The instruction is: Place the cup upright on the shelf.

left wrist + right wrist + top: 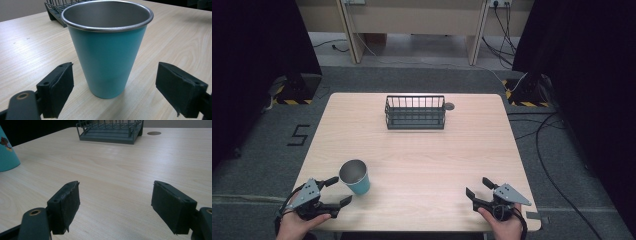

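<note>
A teal metal cup stands upright near the left front corner of the wooden table, just ahead of the left gripper, whose jaws gape wide and hold nothing. The right gripper, equally wide and empty, rests at the near right edge. A dark wire rack sits at the far middle.

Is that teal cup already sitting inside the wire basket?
No, the cup stands upright on the table near the left gripper, far from the basket at the back.
</note>
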A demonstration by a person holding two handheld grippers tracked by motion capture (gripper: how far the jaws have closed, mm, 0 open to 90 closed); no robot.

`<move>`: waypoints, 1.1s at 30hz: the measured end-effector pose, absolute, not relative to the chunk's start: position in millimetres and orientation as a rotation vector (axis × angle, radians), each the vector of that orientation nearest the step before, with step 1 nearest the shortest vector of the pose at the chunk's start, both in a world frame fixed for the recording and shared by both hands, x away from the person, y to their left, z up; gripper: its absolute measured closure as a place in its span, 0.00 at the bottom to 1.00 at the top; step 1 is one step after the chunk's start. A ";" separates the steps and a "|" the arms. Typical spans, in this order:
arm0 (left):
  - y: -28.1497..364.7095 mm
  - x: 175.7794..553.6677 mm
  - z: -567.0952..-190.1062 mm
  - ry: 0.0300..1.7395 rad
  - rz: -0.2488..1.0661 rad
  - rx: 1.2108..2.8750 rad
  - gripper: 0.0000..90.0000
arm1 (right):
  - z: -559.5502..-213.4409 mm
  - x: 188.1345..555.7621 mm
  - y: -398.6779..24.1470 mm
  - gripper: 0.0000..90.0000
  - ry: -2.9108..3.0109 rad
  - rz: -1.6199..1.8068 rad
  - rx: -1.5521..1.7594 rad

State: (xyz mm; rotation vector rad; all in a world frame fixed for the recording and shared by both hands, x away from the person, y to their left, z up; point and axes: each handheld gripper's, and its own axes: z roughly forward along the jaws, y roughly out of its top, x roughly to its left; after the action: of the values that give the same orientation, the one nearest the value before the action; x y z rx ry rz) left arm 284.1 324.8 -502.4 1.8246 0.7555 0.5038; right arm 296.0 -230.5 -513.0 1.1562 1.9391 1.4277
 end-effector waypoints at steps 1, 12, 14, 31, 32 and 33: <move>324.5 284.4 -502.1 0.750 0.506 1.823 0.16 | -513.0 296.1 -230.4 0.26 1.940 1.427 1.153; 321.3 290.5 -502.6 0.749 0.505 1.800 0.16 | -513.0 297.0 -229.5 0.26 1.942 1.424 1.165; 320.5 290.8 -501.8 0.742 0.502 1.790 0.16 | -513.0 297.1 -229.6 0.26 1.944 1.425 1.158; 310.1 311.5 -497.6 0.745 0.509 1.784 0.16 | -513.2 299.7 -231.4 0.26 1.942 1.440 1.185; 308.8 312.6 -497.0 0.739 0.510 1.786 0.16 | -513.2 299.3 -231.0 0.26 1.941 1.448 1.203; 308.8 312.6 -497.0 0.739 0.510 1.786 0.16 | -513.2 299.6 -231.3 0.26 1.940 1.449 1.204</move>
State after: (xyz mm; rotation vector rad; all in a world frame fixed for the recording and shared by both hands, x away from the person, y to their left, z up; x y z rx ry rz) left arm 312.6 308.8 -497.0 1.7855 0.7392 0.5105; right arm 299.6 -231.3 -513.2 1.2039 1.9398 1.4493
